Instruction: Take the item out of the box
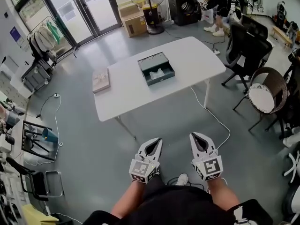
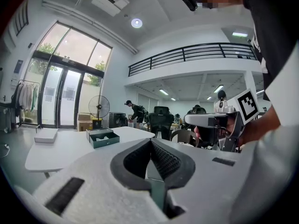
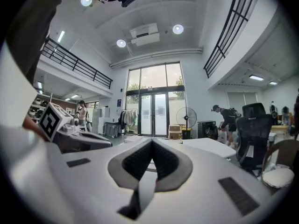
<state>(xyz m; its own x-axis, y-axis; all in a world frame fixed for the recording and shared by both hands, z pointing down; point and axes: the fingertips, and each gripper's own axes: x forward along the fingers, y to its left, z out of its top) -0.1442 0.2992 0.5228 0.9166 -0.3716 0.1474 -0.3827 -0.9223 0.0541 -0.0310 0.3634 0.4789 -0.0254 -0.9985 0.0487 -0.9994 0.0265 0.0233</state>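
A dark green open box [image 1: 156, 68] sits on the white table [image 1: 126, 90], with a pale item [image 1: 158, 72] lying inside it. In the left gripper view the box [image 2: 102, 137] shows small on the table, far ahead. Both grippers hang near my body, well short of the table. My left gripper [image 1: 154, 144] is shut with nothing between its jaws [image 2: 151, 141]. My right gripper [image 1: 197, 138] is shut and empty too [image 3: 151, 143].
A flat beige box [image 1: 101, 80] lies at the table's left end. Black office chairs [image 1: 248, 43] and a round wicker chair [image 1: 265, 92] stand to the right. A cable [image 1: 213, 117] runs over the floor under the table. A standing fan [image 1: 151, 3] and a person [image 1: 218, 3] are at the back.
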